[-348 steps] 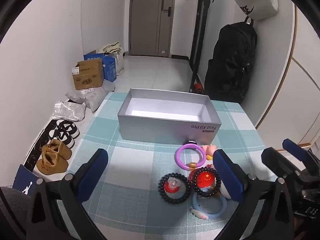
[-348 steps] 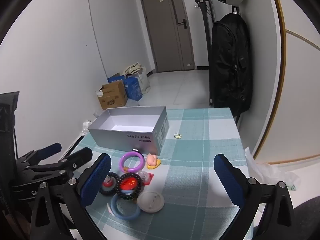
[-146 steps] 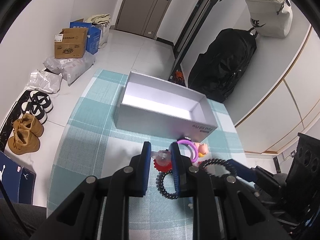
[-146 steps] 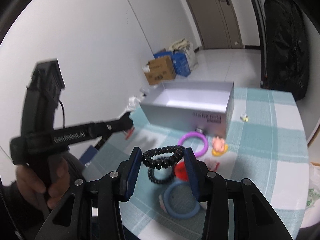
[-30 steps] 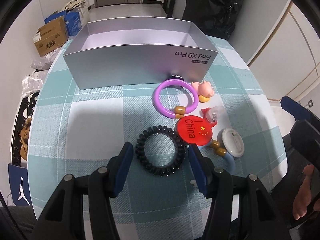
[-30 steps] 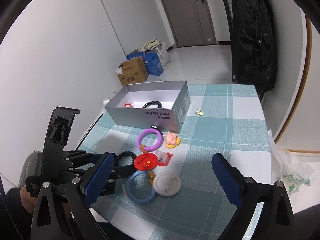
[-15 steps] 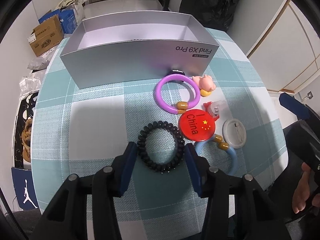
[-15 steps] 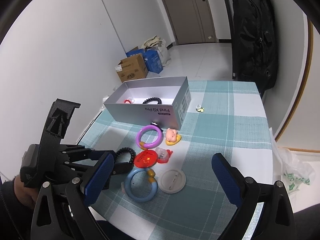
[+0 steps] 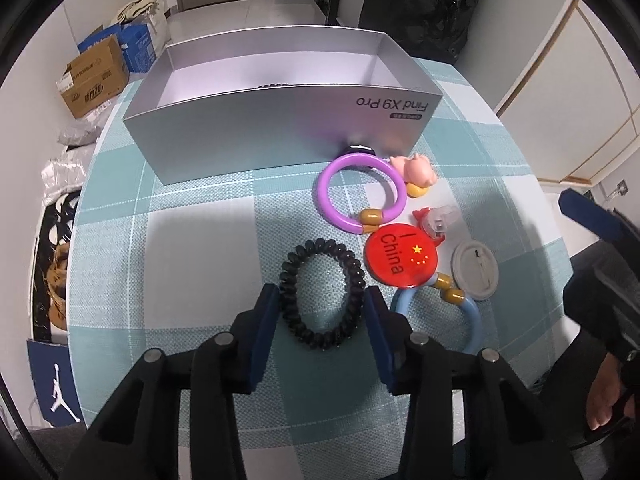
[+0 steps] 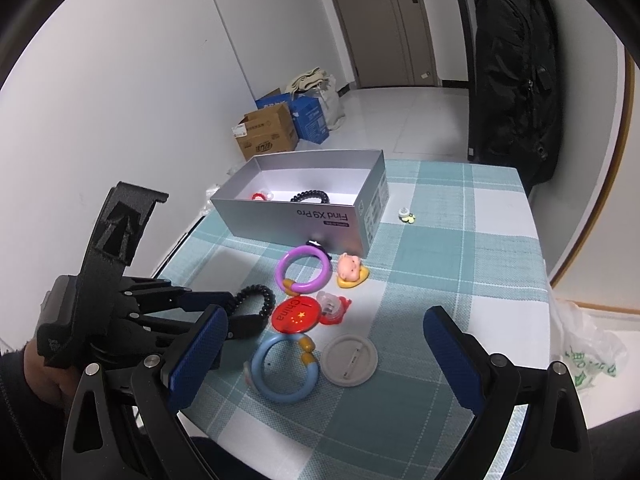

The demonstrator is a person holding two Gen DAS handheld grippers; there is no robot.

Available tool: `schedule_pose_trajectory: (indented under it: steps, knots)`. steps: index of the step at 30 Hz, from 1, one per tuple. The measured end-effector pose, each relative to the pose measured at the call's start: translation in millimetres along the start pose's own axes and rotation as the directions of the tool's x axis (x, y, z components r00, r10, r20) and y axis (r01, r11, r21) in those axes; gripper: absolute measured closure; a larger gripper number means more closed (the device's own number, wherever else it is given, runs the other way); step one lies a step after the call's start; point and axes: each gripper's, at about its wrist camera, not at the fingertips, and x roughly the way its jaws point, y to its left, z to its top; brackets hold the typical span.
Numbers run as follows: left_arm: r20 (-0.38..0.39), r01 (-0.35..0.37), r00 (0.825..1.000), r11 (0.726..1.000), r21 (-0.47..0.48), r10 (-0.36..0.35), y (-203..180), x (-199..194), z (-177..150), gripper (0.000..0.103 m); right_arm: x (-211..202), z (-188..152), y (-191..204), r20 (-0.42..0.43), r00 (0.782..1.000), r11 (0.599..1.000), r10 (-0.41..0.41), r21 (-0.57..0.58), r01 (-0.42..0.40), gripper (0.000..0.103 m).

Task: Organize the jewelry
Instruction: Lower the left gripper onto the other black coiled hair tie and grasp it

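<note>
Left claw [image 9: 322,298] pointed steeply down at the tabletop [image 9: 192,240], with a black coil hair tie [image 9: 322,294] lying flat right between its two blue pads [image 9: 267,316]. Jaws just been closing, pads now against or a hair off the tie's two sides; cannot tell for sure whether already pressing. Just beyond the claw and a little to its right, a red round badge [image 9: 402,260] reading "China", touching the tie's edge or nearly so. Past that, a purple ring [image 9: 362,196] with a pink pig charm [image 9: 414,166] beside it, both close against the grey box [image 9: 280,132]. To the right of the claw, a blue ring [image 9: 468,312] partly under the badge, a grey round disc [image 9: 476,270], and a small red and clear clip [image 9: 436,218]. Right claw [image 10: 322,354] spread wide and empty, held above the near tabletop edge, the blue ring and the disc between its pads in view but below them. Inside the open box, seen from the right wrist: a second black coil tie [image 10: 312,197] and a small red piece [image 10: 260,196], resting on the box floor. Tiny yellow-white trinket [image 10: 406,214] alone on the cloth, to the right of the box.
</note>
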Motion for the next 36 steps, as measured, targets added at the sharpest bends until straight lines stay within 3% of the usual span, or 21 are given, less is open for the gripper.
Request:
schedule_pose_trajectory:
  steps: [9, 11, 18, 22, 28, 31, 36]
  knots:
    - [0.008, 0.052, 0.999, 0.997, -0.055, -0.052, 11, -5, -2, 0.072, 0, 1, -3, 0.003, 1.0, 1.0, -0.003, 0.008, 0.003, 0.004]
    - [0.011, 0.065, 0.998, 0.995, -0.074, -0.064, 14, -6, -2, 0.088, -1, 1, -3, 0.004, 1.0, 1.0, -0.003, 0.006, 0.003, 0.004]
    - [0.022, 0.094, 0.995, 0.988, -0.119, -0.092, 20, -8, -1, 0.088, 0, 1, -2, 0.002, 1.0, 1.0, -0.001, -0.001, 0.001, 0.004]
    - [0.004, 0.028, 1.0, 0.996, -0.083, -0.028, 13, 0, 2, 0.087, 0, 2, -2, 0.005, 1.0, 1.0, 0.003, 0.001, -0.003, 0.004]
    - [-0.019, -0.077, 0.997, 0.996, 0.046, 0.077, -7, 7, 8, 0.088, -1, 2, -1, 0.007, 1.0, 1.0, 0.005, -0.006, -0.005, 0.004]
    - [-0.019, -0.063, 0.998, 0.998, 0.029, 0.063, -2, 6, 7, 0.098, -1, 2, -1, 0.006, 1.0, 1.0, 0.009, -0.003, -0.009, 0.004]
    - [-0.025, -0.007, 1.0, 1.0, -0.023, 0.006, 10, 4, 7, 0.098, 2, 0, 1, -0.022, 0.999, 0.999, 0.034, 0.003, -0.034, 0.004]
